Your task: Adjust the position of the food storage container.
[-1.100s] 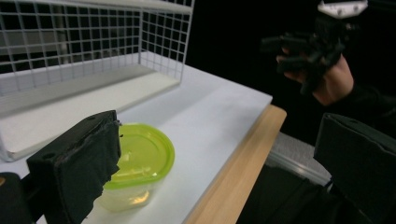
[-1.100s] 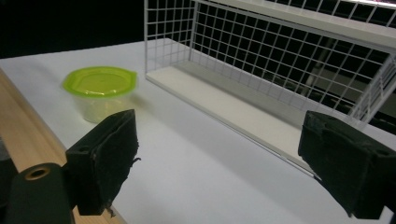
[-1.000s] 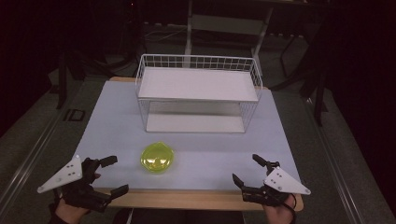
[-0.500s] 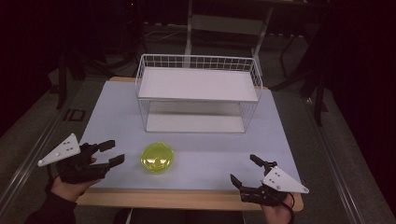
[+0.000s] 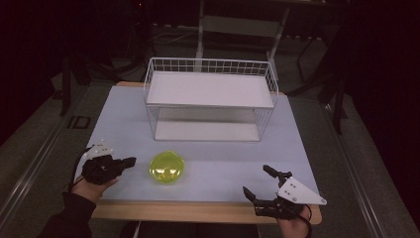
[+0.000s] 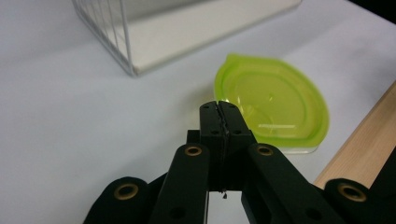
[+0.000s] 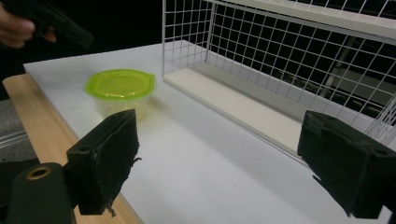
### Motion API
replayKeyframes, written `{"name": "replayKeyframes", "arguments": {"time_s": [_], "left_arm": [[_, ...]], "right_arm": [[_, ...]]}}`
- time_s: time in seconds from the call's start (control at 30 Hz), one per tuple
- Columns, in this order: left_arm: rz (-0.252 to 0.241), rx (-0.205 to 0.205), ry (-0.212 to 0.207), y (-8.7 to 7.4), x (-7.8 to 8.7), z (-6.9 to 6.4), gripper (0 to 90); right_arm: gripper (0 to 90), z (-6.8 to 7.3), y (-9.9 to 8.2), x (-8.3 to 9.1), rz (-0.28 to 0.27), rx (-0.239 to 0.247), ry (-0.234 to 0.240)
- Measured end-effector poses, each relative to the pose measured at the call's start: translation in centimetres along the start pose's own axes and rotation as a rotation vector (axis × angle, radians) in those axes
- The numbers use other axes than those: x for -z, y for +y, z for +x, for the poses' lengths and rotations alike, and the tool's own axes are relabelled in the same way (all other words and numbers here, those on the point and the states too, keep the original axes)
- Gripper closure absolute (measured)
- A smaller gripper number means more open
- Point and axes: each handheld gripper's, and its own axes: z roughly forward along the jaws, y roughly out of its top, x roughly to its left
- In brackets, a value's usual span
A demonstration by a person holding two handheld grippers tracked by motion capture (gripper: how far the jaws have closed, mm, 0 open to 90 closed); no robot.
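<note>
one lidded green container [image 5: 167, 168], wire rack [image 5: 210, 99] behind

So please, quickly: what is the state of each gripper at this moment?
Left gripper: closed, holding nothing, beside the lime-green lidded plastic container.
Right gripper: open, holding nothing.

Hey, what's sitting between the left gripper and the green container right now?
Nothing: in the high view only bare table separates the shut left gripper from the green container.
</note>
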Motion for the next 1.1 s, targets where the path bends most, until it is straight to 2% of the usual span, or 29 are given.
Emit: {"name": "replayKeyframes", "arguments": {"time_s": [0.13,0.23,0.37,0.53,0.7,0.77,0.9,1.0,1.1], "left_arm": [[0.071,0.010,-0.010,-0.6,-1.7,0.3,90.0],[0.116,0.002,-0.021,-0.9,-3.0,0.1,90.0],[0.150,0.000,-0.057,-1.2,-4.2,-0.3,90.0],[0.170,0.010,-0.100,-1.4,-5.0,-1.0,90.0],[0.190,-0.005,-0.110,-1.4,-5.6,-1.6,90.0],[0.189,0.003,-0.120,-1.4,-5.7,-1.8,90.0],[0.215,-0.030,-0.140,-1.1,-6.7,-3.0,90.0],[0.212,-0.024,-0.163,-0.8,-7.1,-3.8,90.0],[0.214,-0.053,-0.174,-0.5,-7.6,-4.6,90.0]], "right_arm": [[12.3,0.0,0.0,0.0,-0.001,0.002,0.002],[12.3,0.0,0.0,0.0,-0.001,-0.001,0.005],[12.3,-0.1,0.0,0.1,-0.006,-0.003,0.005],[12.3,-0.1,0.0,0.1,-0.003,-0.007,0.009],[12.3,-0.1,0.0,0.1,-0.004,-0.005,0.009],[12.3,-0.1,0.0,0.1,-0.005,-0.007,0.008],[12.3,-0.1,0.0,0.1,-0.003,-0.009,0.008],[12.3,-0.1,0.0,0.2,-0.006,-0.008,0.008],[12.3,-0.2,0.0,0.1,-0.002,-0.009,0.008]]}}
